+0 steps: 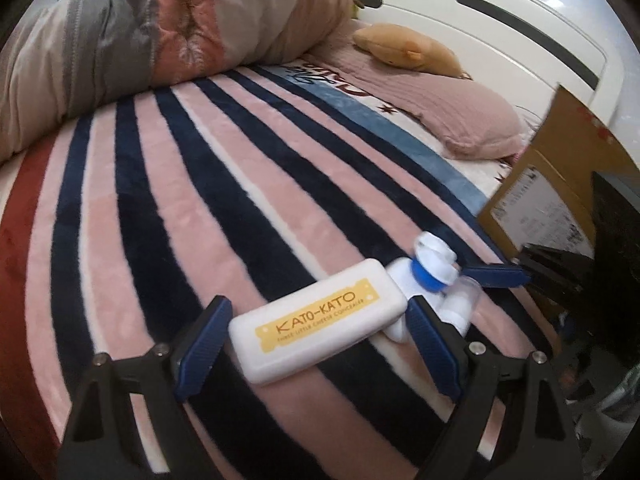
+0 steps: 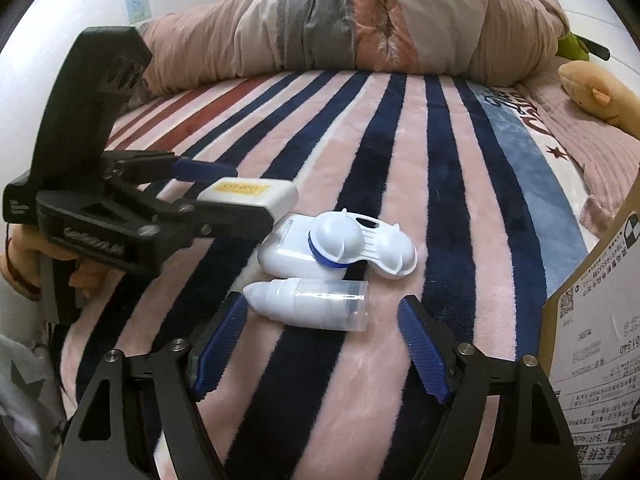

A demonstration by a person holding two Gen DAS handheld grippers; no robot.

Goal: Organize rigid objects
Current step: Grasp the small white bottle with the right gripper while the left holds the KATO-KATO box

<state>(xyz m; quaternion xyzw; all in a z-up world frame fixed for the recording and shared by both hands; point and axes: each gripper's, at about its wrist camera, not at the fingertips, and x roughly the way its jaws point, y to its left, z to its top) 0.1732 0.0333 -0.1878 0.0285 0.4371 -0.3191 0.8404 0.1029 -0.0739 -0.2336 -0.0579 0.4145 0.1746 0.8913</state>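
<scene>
The left claw [image 1: 316, 344] gapes around one smooth, rounded white case [image 1: 318, 326] with a yellow label, lying on the striped plush bed [image 1: 160, 200]. Rightward, the released right claw [image 2: 322, 338] flanks one glossy capped bottle [image 2: 308, 309] beside one white domed container [image 2: 340, 246].

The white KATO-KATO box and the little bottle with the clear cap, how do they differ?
The KATO-KATO box is a flat rounded rectangle with a yellow label; the bottle is round, tapered and unlabelled. The box sits between the left gripper's open fingers, the bottle ahead of the right gripper. Both are white and lie on the striped blanket.
</scene>
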